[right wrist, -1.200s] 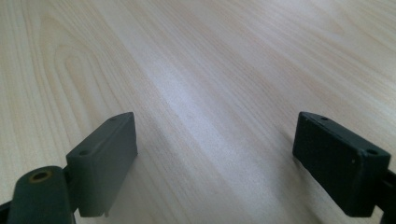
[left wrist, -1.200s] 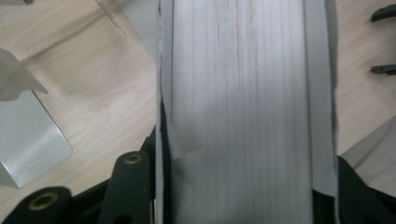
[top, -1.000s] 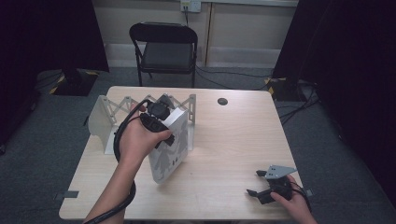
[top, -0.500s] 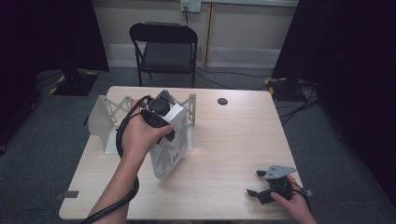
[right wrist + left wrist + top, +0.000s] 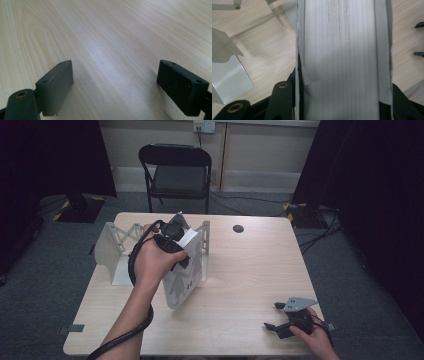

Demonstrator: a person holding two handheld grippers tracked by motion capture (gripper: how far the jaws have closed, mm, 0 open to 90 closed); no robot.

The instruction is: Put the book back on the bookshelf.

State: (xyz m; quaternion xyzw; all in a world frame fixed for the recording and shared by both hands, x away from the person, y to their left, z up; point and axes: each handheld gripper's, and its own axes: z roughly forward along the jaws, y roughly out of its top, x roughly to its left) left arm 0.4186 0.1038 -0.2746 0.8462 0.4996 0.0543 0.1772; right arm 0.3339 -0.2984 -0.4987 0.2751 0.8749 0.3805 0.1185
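- Pale wood-grain table is sitting on grey carpet w/ a black folding chair behind its far edge; right half is lying mostly bare apart from a small dark round disc near the far edge.
- White metal truss-sided rack is standing on the table's left part, close to the left edge.
- Left gripper is clamping a thick white book w/ a grey patterned cover, jaws spread by its full thickness; book is standing tilted just beside the rack, page edges facing the left gripper view.
- Right gripper is resting near the front-right edge, jaws gaping wide, nothing between them.
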